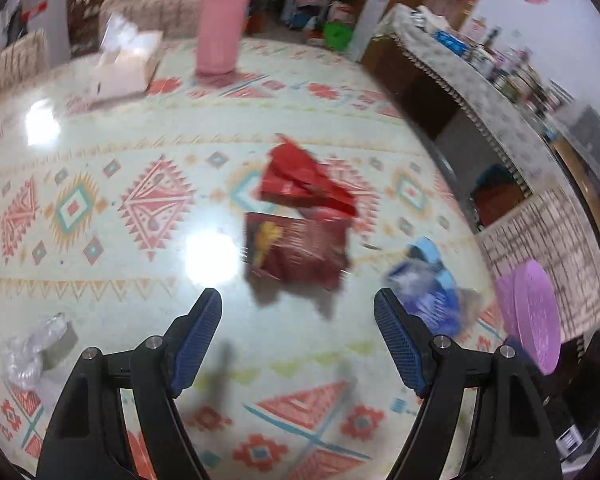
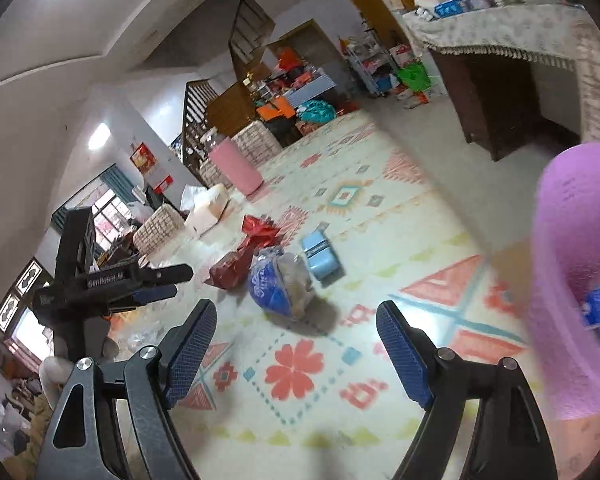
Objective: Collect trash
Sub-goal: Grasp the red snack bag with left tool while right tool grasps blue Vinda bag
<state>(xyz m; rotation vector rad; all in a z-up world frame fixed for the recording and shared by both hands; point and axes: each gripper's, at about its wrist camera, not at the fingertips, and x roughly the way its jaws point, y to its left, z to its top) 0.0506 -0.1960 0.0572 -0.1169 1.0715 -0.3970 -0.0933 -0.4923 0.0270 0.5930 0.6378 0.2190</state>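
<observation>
My left hand-held gripper (image 1: 298,312) hangs over the counter (image 1: 100,280) with its jaws spread wide and nothing between the pads. My right hand-held gripper (image 2: 296,324) is just as wide and just as empty; I cannot see anything pinched or touched by either one.

Straight ahead of the left fingers lies the dark red snack wrapper (image 1: 296,252), flat on the patterned cloth, and just beyond it, touching or overlapping it, the crumpled bright red wrapper (image 1: 304,180). To their right sits the crumpled blue and clear bag (image 1: 428,292), with a light blue box (image 1: 424,248) just behind it. Off to my left, well apart, is a scrap of clear plastic film (image 1: 28,352).

The purple bin (image 2: 572,280) stands at the counter's right edge, close to my right hand-held gripper, and something blue already shows inside it. So I judge I am between pickups: some trash is in, and I am reaching for the next piece.

The dark red wrapper looks like the left's target. It lies flat and slick, so I will need to tip the fingers down onto a raised edge or corner and close firmly. The right could take the blue bag, which is bulky and easier to pinch.
</observation>
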